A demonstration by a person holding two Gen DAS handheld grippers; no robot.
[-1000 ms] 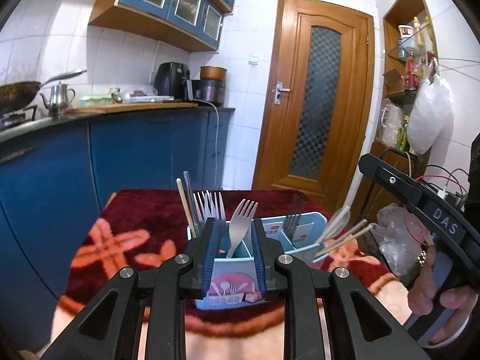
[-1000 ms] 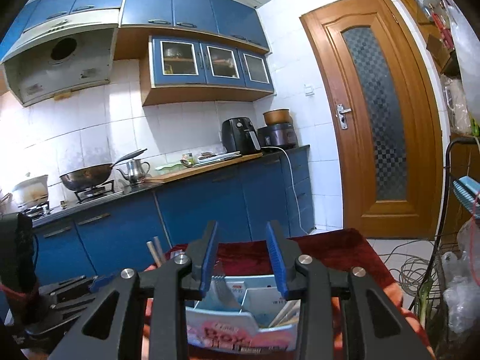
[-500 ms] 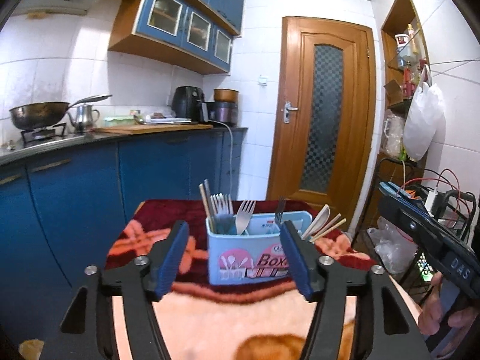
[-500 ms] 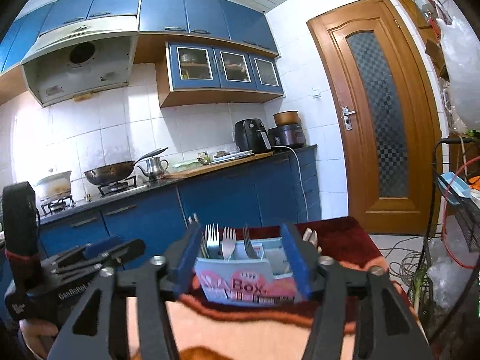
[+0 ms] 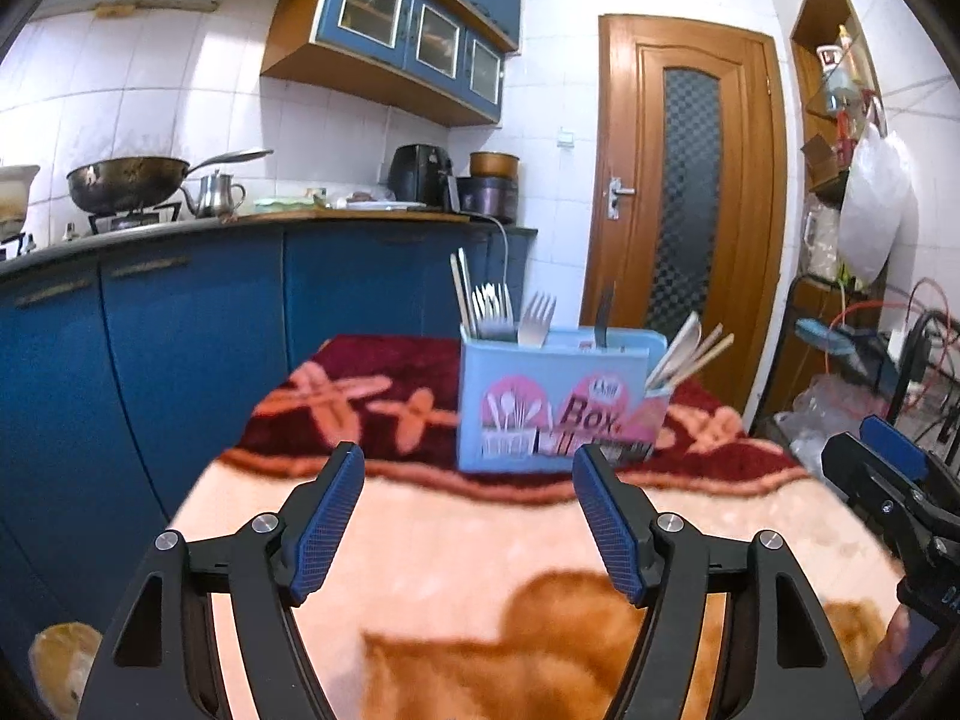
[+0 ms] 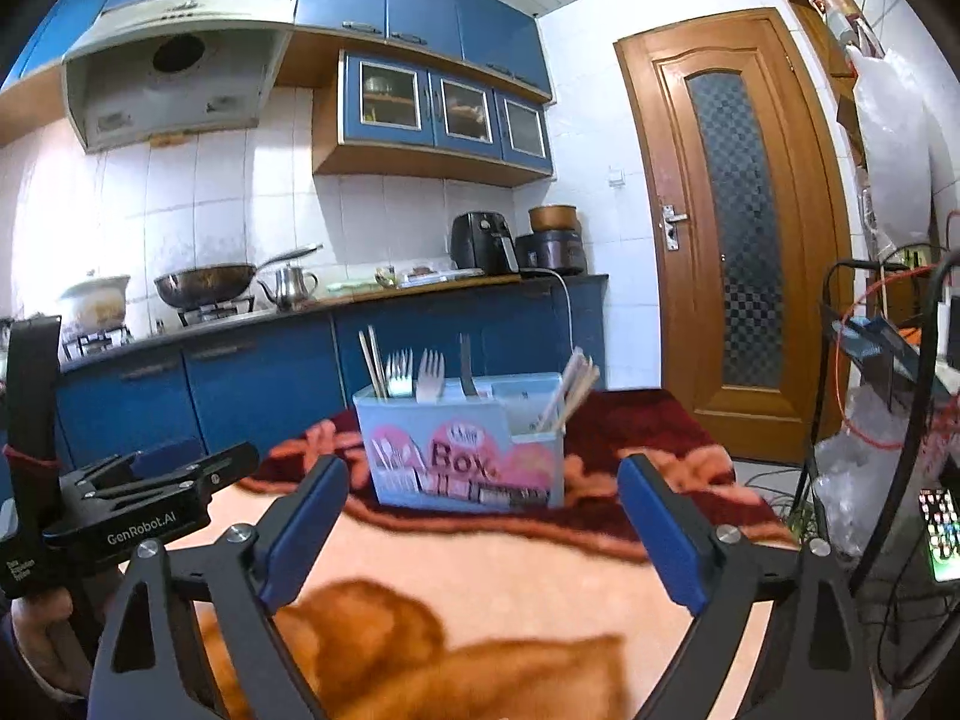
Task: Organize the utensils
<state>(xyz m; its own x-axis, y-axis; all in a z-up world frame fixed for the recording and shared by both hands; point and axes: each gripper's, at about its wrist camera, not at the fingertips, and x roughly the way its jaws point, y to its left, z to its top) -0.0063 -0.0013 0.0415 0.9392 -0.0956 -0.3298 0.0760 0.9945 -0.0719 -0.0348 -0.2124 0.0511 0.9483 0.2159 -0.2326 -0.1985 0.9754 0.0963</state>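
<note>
A light blue utensil box marked "Box" stands on the far part of a blanket-covered table. Forks stand upright in its left compartments, and wooden chopsticks with a spoon lean out of a side cup. My left gripper hangs short of the box, its jaws opening with nothing between them. My right gripper is also back from the box, jaws opening wide and empty. Each gripper also shows at the edge of the other's view, the right gripper and the left gripper.
Blue kitchen cabinets run along the left behind the table, with a wok and kettle on the counter. A wooden door is behind the box. A wire rack with cables and plastic bags stands at the right.
Both grippers have drawn back from the box and sunk lower. Their jaws, narrow and close around the box's top a second ago, now stand wide apart and empty.
</note>
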